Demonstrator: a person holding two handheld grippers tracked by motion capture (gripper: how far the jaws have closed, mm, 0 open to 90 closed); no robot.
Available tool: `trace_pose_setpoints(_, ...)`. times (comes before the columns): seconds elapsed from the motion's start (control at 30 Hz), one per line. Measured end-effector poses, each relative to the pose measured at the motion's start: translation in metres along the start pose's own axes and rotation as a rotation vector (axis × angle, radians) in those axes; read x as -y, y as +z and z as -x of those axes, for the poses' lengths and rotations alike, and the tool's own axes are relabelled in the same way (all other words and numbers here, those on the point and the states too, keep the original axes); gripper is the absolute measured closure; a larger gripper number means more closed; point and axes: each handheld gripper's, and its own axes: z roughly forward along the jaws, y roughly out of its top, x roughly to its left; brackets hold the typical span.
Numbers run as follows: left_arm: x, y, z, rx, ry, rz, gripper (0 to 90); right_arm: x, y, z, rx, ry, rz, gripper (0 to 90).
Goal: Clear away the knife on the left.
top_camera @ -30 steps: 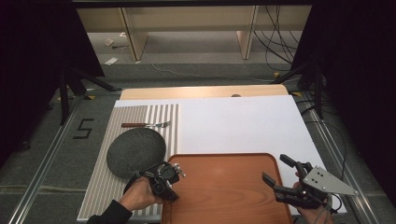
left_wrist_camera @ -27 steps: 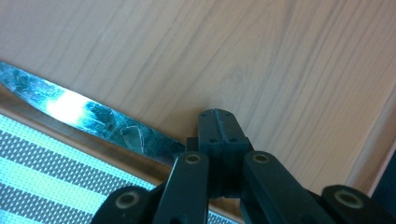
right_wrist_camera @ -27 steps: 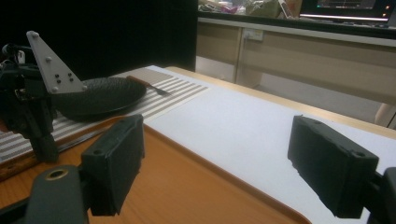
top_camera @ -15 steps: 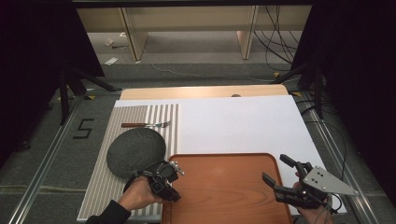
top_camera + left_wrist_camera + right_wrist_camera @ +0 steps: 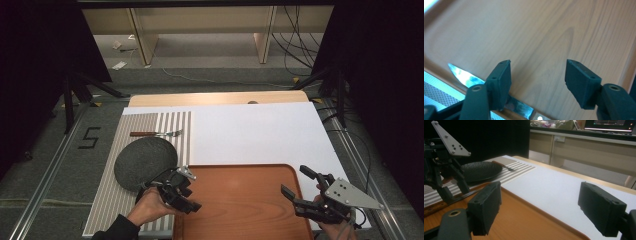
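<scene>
Knife [image 5: 464, 75] on wooden tray [image 5: 240, 200], striped placemat [image 5: 110, 200]

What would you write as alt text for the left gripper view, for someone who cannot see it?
Two black jaws of the left gripper stand open over a wooden tray. A knife with a shiny blade lies at the tray's edge, partly hidden behind one jaw, and neither jaw presses on it. A striped mat shows at the lower left corner.

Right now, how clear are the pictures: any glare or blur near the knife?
Left gripper view: knife blade throws bright glare, tray wood soft-focused. Right gripper view: own claw blurred, plate dim. High view: evenly lit, black surroundings.
</scene>
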Motion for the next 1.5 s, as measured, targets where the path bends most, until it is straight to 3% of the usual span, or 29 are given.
trace_pose_setpoints(0.4,-0.002,-0.014,0.005,-0.025,0.035,0.197,22.9,0.000,0.000,0.000,0.000,0.001,0.000,19.8)
trace_pose_setpoints(0.7,-0.001,-0.023,0.011,-0.031,0.067,0.329,19.7,0.000,0.000,0.000,-0.001,0.002,0.000,19.8)
trace_pose_setpoints(1.1,0.004,-0.033,0.016,-0.033,0.101,0.455,16.2,0.000,0.000,0.000,-0.001,0.002,0.003,19.8)
trace_pose_setpoints(1.5,0.014,-0.040,0.016,-0.052,0.106,0.544,15.7,0.000,0.000,0.000,-0.001,0.004,0.001,19.8)
